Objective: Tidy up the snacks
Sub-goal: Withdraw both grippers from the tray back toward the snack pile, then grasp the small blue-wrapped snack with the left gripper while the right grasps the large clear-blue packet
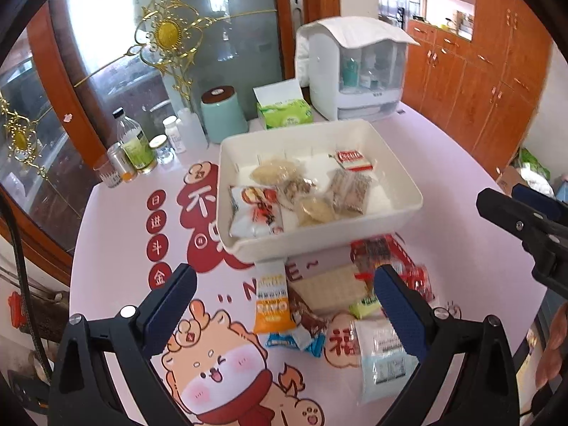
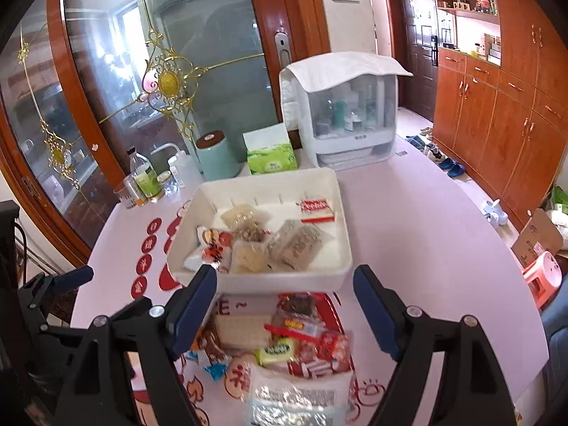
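A white tray point(image 1: 404, 209) point(image 2: 340, 220) stands mid-table with several wrapped snacks inside, among them a red-and-white packet point(image 1: 353, 159) point(image 2: 316, 209). In front of it lies a loose pile of snacks: an orange-and-white bar point(image 1: 271, 298), a pale wafer pack point(image 1: 330, 289) point(image 2: 241, 330), a green candy point(image 2: 277, 349) and red packets point(image 2: 330, 348). My left gripper point(image 1: 284, 305) is open above this pile with nothing between its pads. My right gripper point(image 2: 284, 309) is open over the same pile, also empty.
Behind the tray stand a mint canister point(image 1: 222, 113), a green tissue pack point(image 1: 284, 112), a white cabinet-shaped box point(image 1: 355, 71) and several bottles point(image 1: 136, 142). The pink printed tablecloth point(image 1: 461, 163) ends at a curved edge on the right. Wooden cupboards point(image 2: 497, 113) line the wall.
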The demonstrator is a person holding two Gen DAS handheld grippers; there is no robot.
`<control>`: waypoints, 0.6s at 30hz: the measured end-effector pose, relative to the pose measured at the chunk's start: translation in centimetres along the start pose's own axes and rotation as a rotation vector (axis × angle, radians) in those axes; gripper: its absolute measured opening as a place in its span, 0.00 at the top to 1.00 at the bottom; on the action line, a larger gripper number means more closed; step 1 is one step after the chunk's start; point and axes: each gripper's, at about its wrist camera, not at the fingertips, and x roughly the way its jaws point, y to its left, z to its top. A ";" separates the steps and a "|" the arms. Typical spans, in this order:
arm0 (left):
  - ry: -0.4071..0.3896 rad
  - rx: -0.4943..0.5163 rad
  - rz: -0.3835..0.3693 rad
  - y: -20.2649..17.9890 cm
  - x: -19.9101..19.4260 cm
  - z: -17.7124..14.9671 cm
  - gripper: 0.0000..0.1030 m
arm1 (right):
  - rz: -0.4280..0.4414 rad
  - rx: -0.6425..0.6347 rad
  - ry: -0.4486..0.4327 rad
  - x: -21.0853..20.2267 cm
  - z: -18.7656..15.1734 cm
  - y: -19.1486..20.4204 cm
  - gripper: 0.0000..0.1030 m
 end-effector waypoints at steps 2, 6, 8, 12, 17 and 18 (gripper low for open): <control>0.014 0.021 0.001 -0.4 0.3 -1.1 0.03 | -0.009 -0.004 0.012 -0.2 -1.2 -0.4 0.21; 0.061 0.044 -0.001 -0.9 1.5 -3.2 0.03 | -0.031 -0.014 0.042 -0.2 -3.3 -1.1 0.20; 0.086 0.043 -0.004 -1.0 2.2 -4.0 0.03 | -0.041 -0.016 0.061 0.0 -4.4 -1.5 0.20; 0.138 0.033 -0.008 -0.9 3.4 -5.9 0.03 | -0.051 -0.010 0.100 0.7 -6.6 -2.2 0.16; 0.188 0.030 -0.010 -0.9 4.7 -7.9 0.03 | -0.050 -0.028 0.146 1.7 -9.1 -2.5 0.12; 0.197 0.028 -0.014 -0.9 4.9 -8.1 0.03 | -0.044 -0.033 0.156 1.8 -9.5 -2.5 0.11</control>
